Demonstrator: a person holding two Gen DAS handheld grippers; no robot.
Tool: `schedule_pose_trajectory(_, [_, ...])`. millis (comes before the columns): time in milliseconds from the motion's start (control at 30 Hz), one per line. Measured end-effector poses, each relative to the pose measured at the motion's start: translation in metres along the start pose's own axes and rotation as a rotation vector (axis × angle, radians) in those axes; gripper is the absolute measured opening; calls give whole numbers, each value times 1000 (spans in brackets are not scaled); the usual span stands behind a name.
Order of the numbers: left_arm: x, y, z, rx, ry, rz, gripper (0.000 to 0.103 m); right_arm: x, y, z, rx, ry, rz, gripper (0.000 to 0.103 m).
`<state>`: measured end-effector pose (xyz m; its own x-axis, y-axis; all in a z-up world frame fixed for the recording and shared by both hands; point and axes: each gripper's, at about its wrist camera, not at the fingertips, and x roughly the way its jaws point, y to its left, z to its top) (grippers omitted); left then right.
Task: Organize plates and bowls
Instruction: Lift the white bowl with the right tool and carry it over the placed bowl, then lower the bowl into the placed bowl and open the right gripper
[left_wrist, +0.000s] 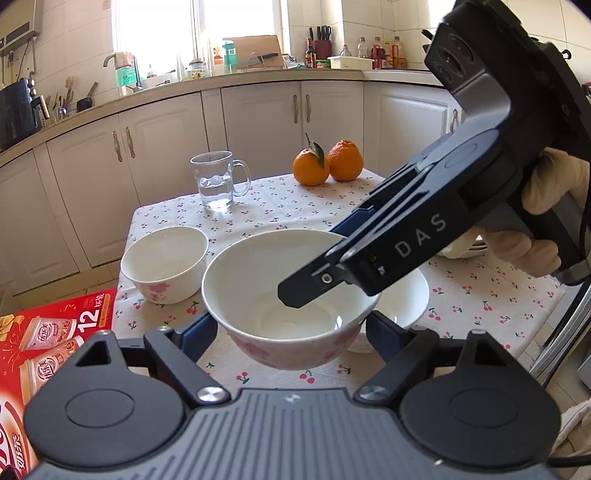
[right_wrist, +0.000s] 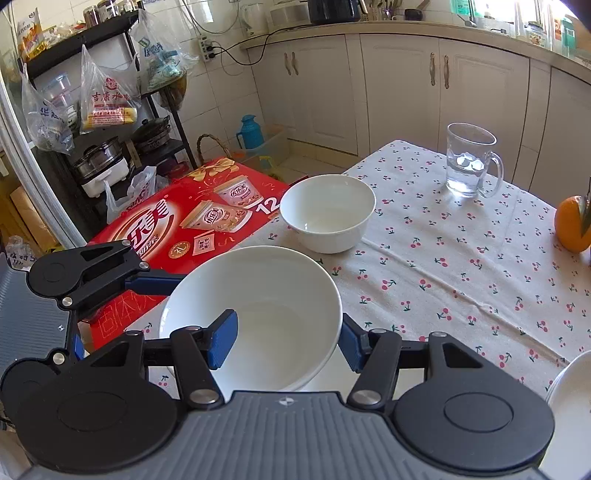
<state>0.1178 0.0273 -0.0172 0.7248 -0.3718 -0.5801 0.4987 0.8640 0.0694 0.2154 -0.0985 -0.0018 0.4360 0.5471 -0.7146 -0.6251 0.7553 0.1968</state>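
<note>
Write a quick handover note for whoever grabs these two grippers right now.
Right gripper: shut on the large bowl, one finger inside its wall and one outside.
Left gripper: straddles the same bowl and seems to press on its sides.
Large bowl looks lifted off the table. Small bowl sits near the table edge by the red box. Another bowl stands behind the held one.
Done: no bowls stacked yet.
Left: set the large bowl down and group the bowls and plates.
</note>
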Motion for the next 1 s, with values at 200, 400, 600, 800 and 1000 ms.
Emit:
schedule_pose_trajectory(200, [7, -14, 8, 31, -2, -27, 87, -18, -10, -11, 20, -19, -26, 64])
schedule_pose_trajectory(400, [14, -27, 13, 56, -2, -56, 87, -33, -22, -22, 43, -32, -50, 64])
schedule_pose_trajectory(600, [21, -35, 16, 68, 4, -77, 87, -42, -31, -30, 60, -37, -70, 64])
schedule_pose_trajectory(800, [29, -38, 18, 74, 11, -91, 87, -46, -35, -33, 68, -40, -81, 64])
schedule_pose_trajectory(1000, [39, -37, 20, 68, 21, -108, 87, -44, -42, -34, 77, -39, -100, 64])
